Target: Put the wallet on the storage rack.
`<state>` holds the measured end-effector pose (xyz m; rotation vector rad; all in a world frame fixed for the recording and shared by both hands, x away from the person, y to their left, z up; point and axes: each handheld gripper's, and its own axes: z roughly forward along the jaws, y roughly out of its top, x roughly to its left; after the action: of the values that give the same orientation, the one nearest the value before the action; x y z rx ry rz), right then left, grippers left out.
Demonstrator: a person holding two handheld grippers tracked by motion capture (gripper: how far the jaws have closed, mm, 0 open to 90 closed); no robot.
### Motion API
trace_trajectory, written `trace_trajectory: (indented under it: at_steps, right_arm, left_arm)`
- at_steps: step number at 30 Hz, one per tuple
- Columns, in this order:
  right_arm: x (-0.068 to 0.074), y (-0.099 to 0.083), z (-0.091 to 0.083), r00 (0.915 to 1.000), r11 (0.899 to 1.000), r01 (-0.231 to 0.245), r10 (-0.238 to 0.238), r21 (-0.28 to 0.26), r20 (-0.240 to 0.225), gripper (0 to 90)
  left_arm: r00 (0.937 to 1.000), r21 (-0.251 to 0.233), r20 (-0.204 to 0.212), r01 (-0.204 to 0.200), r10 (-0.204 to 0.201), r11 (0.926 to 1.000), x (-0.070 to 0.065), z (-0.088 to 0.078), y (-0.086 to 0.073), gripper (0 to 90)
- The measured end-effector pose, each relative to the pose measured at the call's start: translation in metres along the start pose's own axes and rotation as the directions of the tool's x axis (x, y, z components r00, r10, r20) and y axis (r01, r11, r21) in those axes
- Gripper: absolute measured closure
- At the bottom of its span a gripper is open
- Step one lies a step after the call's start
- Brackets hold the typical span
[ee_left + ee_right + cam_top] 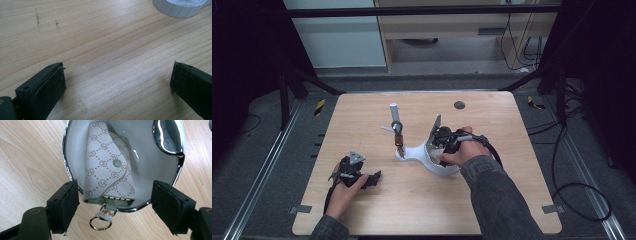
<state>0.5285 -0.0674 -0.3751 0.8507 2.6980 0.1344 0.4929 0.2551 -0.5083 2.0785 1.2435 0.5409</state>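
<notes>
While the right gripper (113, 205) hovers with its jaws apart and clear of everything, a patterned key pouch (107, 167) lies inside the white bowl (150, 170) between them. Its long axis runs up the right gripper view, and the ring end (100, 222) sticks out over the near rim. On the table (492, 210), open wood surrounds the bowl. Resting near the front-left edge, the left gripper (117, 82) has its 2 jaws wide and empty.
</notes>
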Motion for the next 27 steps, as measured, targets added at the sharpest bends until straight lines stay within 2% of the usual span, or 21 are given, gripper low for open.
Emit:
trace_trajectory:
  at_steps: [6, 15, 23, 27]
  right_arm:
    - [0.000, -0.002, -0.003, 1.0000, 1.000, -0.004, 0.005, -0.015, 0.005, 21.8]
    - [0.001, -0.005, -0.008, 0.9996, 0.999, -0.024, 0.024, -0.044, 0.011, 15.9]
    - [0.003, -0.015, -0.014, 0.9989, 0.993, -0.045, 0.046, -0.106, 0.011, 10.2]
    - [0.005, -0.020, -0.014, 0.9982, 0.991, -0.038, 0.044, -0.128, 0.041, 8.8]
  left_arm:
    - [1.0000, -0.003, 0.000, 0.002, -0.002, 1.0000, 0.000, 0.000, 0.000, 0.0]
    - [1.0000, -0.003, 0.000, 0.002, -0.002, 1.0000, 0.000, 0.000, 0.000, 0.0]
    - [1.0000, -0.005, 0.000, 0.002, -0.002, 1.0000, 0.000, 0.000, 0.000, 0.0]
    - [1.0000, -0.005, 0.000, 0.002, -0.002, 1.0000, 0.000, 0.000, 0.000, 0.0]
